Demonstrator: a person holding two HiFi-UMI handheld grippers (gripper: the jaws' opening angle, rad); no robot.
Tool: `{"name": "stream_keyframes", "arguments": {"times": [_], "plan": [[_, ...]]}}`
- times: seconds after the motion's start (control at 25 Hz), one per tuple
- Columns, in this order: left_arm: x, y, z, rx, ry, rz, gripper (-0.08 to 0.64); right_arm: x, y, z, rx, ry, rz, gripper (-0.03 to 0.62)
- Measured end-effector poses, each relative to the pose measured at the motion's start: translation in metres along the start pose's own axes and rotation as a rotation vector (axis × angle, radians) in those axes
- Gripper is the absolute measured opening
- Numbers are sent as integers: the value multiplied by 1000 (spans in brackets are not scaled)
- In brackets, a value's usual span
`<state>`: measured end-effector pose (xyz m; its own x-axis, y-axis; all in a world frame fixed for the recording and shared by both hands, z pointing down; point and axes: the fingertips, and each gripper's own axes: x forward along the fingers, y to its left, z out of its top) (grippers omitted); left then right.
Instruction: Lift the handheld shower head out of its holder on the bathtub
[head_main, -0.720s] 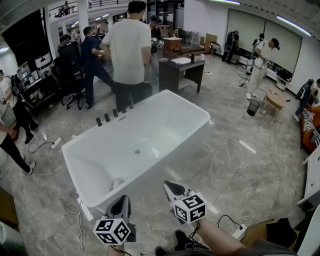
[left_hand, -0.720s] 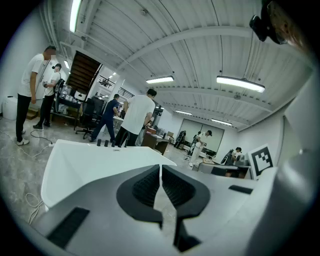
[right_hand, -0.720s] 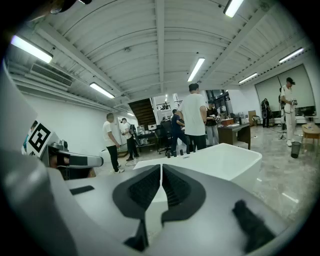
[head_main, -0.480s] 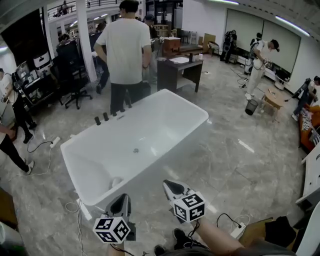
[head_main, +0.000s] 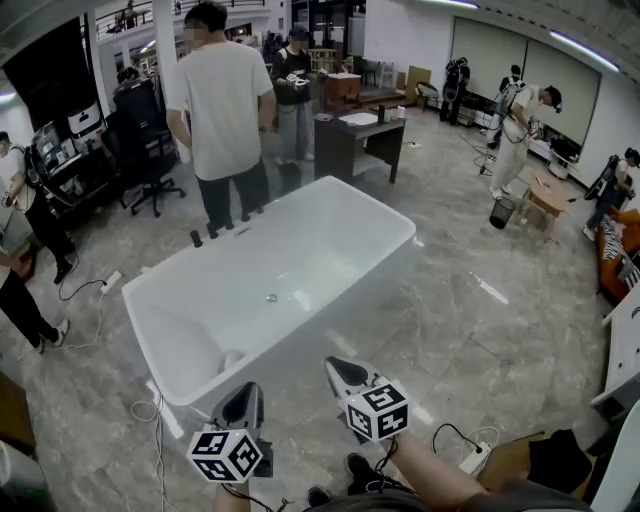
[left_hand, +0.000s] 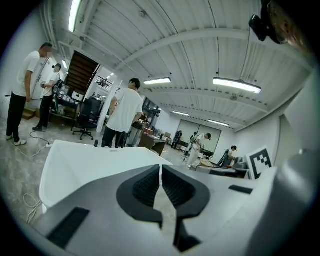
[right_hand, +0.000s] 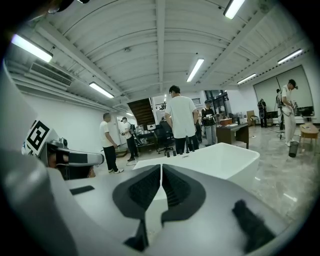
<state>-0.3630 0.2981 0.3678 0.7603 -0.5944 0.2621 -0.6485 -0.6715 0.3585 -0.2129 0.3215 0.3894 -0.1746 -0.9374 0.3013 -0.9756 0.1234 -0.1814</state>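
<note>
Approach stage. Left gripper (head_main: 246, 396) and right gripper (head_main: 337, 370), both closed on nothing, hovered near the bathtub (head_main: 340, 318); the next move should reach its far-left rim fittings (head_main: 218, 232).

surface: grey tiled floor (head_main: 500, 330) | on it: white bathtub (head_main: 372, 288) — cables (head_main: 100, 315), desk (head_main: 350, 145)

No words, numbers or brand names can be read anywhere. The only marks are black-and-white square patterns on the cube (head_main: 228, 455) of the left gripper (head_main: 244, 398) and the cube (head_main: 377, 411) of the right gripper (head_main: 341, 373).
</note>
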Motion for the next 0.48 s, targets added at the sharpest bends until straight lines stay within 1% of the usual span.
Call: {"name": "stream_keyframes", "arguments": {"times": [0.16,0.32,0.48], "plan": [[-2,-7,-2,-1,0,-3,26,-6,-2,2,5,-7,1,31],[-8,-3,-2,-8,-7,-20,26,-4,6,4,44,-35,22,31],[-22,3,-9,-28,-12,-29,26,-6,16,-5,65,-33,7,32]]}}
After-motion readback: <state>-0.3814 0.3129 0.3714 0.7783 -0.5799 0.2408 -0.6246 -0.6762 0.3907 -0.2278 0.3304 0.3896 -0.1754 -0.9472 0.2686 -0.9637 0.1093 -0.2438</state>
